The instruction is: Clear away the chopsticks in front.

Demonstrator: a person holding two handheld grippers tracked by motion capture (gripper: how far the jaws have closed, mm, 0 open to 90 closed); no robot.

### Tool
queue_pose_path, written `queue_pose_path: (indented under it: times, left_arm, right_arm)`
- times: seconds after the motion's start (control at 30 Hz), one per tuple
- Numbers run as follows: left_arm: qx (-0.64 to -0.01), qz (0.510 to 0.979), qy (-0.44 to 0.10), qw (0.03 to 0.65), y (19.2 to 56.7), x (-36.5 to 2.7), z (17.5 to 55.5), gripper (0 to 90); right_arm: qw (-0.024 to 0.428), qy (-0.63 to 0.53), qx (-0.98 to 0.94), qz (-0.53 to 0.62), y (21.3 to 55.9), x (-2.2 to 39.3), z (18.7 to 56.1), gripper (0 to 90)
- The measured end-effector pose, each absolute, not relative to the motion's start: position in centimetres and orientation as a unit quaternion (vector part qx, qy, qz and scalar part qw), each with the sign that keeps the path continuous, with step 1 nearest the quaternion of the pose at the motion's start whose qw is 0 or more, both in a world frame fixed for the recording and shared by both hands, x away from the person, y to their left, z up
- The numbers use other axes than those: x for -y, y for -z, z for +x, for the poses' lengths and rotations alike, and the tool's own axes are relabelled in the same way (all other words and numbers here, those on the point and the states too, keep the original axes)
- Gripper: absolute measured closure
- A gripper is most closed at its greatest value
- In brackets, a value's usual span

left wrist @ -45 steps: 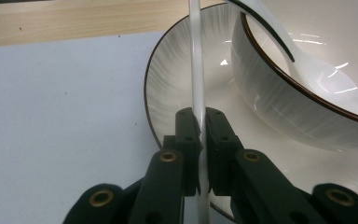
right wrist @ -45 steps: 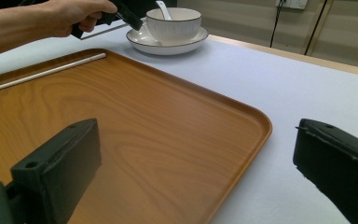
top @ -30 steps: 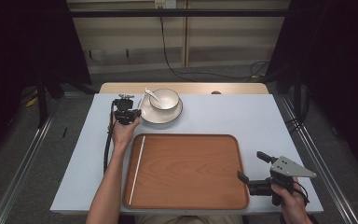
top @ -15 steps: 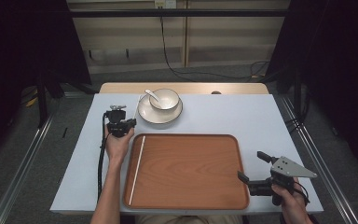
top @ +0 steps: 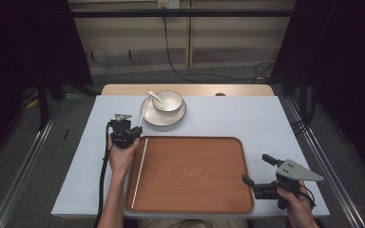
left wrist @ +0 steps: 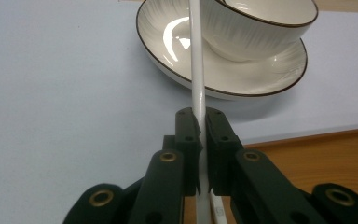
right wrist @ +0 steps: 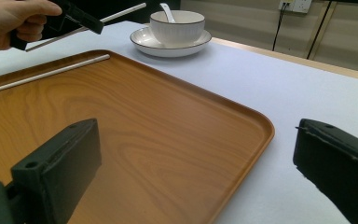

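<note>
My left gripper is shut on a thin white chopstick, which slants up from the jaws toward the plate. In the left gripper view the chopstick runs straight out between the closed pads, over the plate's rim. A second white chopstick lies along the left side of the wooden tray. A cream bowl with a spoon sits on the plate. My right gripper stands open at the tray's right edge with nothing between its jaws.
The table is covered by a pale cloth, with bare space on it to the right of the plate. A black cable trails from the left gripper along the forearm. The table's wooden far edge lies behind the plate.
The left gripper has drawn back from beside the plate toward the tray's near-left corner, carrying the chopstick with it. The right gripper has not moved.
</note>
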State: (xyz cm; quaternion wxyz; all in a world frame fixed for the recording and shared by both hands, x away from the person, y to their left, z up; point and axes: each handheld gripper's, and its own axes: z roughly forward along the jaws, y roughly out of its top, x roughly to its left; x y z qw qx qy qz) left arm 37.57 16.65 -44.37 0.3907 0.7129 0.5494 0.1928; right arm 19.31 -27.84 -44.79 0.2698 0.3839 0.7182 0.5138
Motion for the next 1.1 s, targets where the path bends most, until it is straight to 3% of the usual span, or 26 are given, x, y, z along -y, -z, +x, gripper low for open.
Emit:
queue_pose_path:
  times: [0.43, 0.7, 1.1]
  left_arm:
    - [-0.533, 0.717, -0.205, 0.400, 44.1, -15.8, 35.2, 85.4]
    - [-0.525, 0.710, -0.178, 0.435, 43.7, -15.3, 33.2, 85.4]
    - [-0.530, 0.717, -0.191, 0.411, 44.4, -15.0, 30.4, 85.4]
  right_arm:
    - [0.270, -0.514, -0.718, 0.384, 44.8, 27.8, 19.3, 0.6]
    - [0.268, -0.514, -0.718, 0.385, 44.8, 27.8, 19.3, 0.6]
    - [0.269, -0.515, -0.717, 0.384, 44.8, 27.8, 19.2, 0.6]
